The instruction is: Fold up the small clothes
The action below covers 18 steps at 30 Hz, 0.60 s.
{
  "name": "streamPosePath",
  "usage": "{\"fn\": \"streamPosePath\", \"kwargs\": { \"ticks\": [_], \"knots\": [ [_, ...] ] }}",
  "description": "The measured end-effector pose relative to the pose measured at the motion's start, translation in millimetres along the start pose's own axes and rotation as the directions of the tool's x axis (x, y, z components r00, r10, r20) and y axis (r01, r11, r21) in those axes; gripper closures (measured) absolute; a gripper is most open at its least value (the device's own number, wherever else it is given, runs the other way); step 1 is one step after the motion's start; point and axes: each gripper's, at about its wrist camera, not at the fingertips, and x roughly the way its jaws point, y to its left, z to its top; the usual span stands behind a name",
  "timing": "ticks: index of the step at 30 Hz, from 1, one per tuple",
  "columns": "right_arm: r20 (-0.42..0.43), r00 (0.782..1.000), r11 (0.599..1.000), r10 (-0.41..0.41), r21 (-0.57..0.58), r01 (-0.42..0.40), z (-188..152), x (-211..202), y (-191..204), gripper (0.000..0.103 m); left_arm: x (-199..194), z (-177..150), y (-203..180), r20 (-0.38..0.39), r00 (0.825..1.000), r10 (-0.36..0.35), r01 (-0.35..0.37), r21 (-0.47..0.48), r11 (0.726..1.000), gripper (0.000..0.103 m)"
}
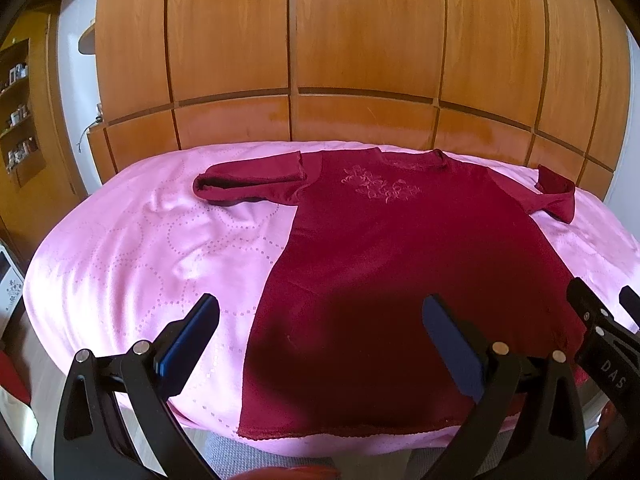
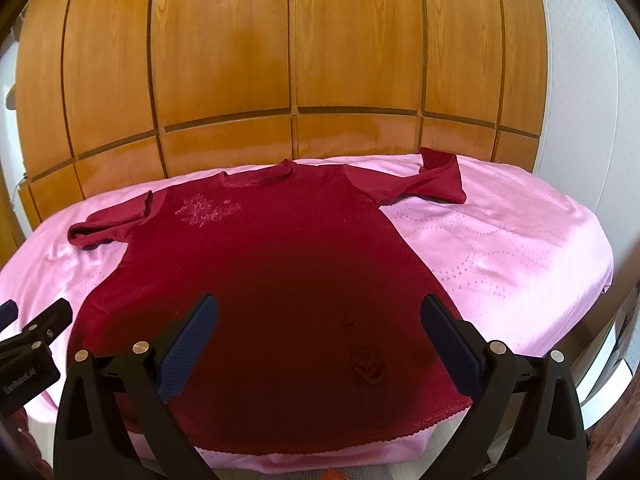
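Observation:
A dark red short-sleeved top [image 1: 384, 264] [image 2: 264, 264] with pale embroidery on the chest lies flat, front up, on a pink bed cover [image 1: 132, 256] [image 2: 500, 248]. Its hem is at the near edge, its neck at the far side. The left sleeve [image 1: 248, 184] lies spread out; the right sleeve [image 2: 432, 184] is partly curled up. My left gripper [image 1: 320, 328] hovers open over the hem's left part, nothing between its blue pads. My right gripper [image 2: 320, 328] hovers open above the hem's right part, also empty. Each gripper shows at the edge of the other's view.
A wooden panelled wardrobe [image 1: 360, 60] [image 2: 280, 60] rises right behind the bed. Wooden shelves with small bottles [image 1: 18, 112] stand at the far left. The pink cover has bare room on both sides of the top, with light wrinkles on the left.

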Motion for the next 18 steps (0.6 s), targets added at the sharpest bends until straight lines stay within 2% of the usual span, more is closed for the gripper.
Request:
{"fn": "streamPosePath", "kwargs": {
  "ticks": [18],
  "knots": [
    [-0.015, 1.000, 1.000, 0.005, -0.002, -0.005, -2.9, 2.9, -0.1, 0.003, 4.5, -0.4, 1.4, -0.037, 0.999, -0.004, 0.004, -0.007, 1.000, 0.002]
  ]
}}
